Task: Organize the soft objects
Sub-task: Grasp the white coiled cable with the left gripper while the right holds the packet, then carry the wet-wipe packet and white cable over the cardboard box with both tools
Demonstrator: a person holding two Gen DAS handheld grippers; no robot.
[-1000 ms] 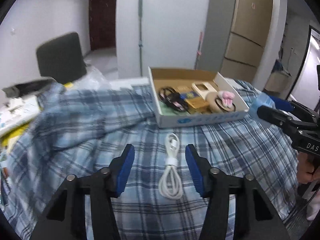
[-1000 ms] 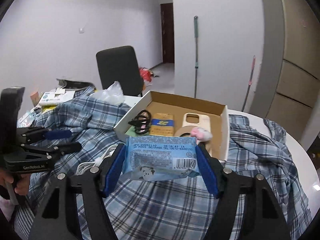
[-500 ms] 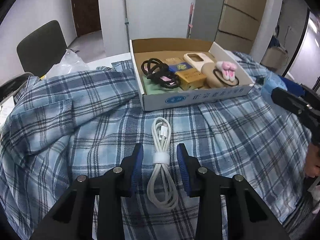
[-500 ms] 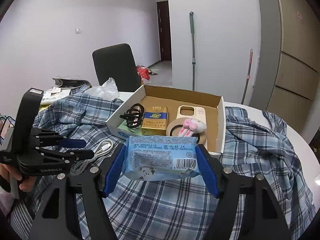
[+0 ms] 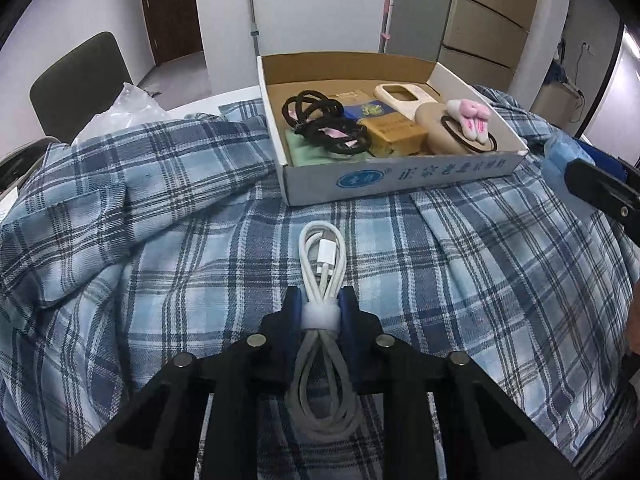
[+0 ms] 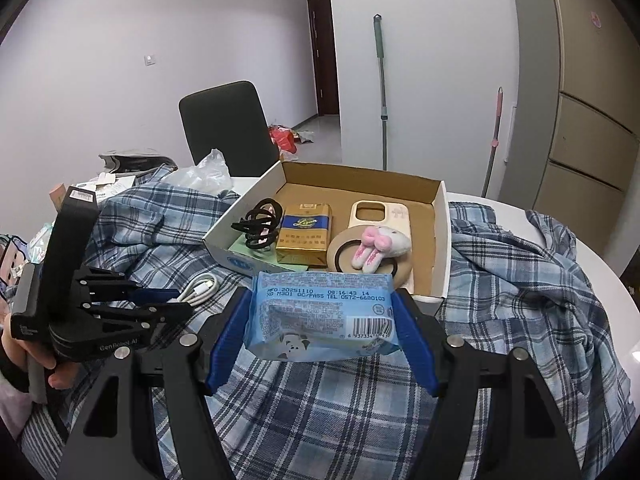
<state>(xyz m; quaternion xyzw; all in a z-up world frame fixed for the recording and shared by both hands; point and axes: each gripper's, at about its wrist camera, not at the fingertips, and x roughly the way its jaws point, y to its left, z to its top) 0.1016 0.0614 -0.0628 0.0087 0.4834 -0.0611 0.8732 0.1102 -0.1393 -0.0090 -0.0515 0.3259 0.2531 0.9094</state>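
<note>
Shirt (image 5: 132, 208) covers the tabletop, cushioning the box (image 5: 400, 176), which already holds small items. Just before the box, right tongs (image 6: 320, 320) clamp a wipes pack (image 6: 320, 316), seemingly ready to drop in. Nearer, left tongs (image 5: 320, 312) are closing around the cable (image 5: 322, 264) at its band.
</note>
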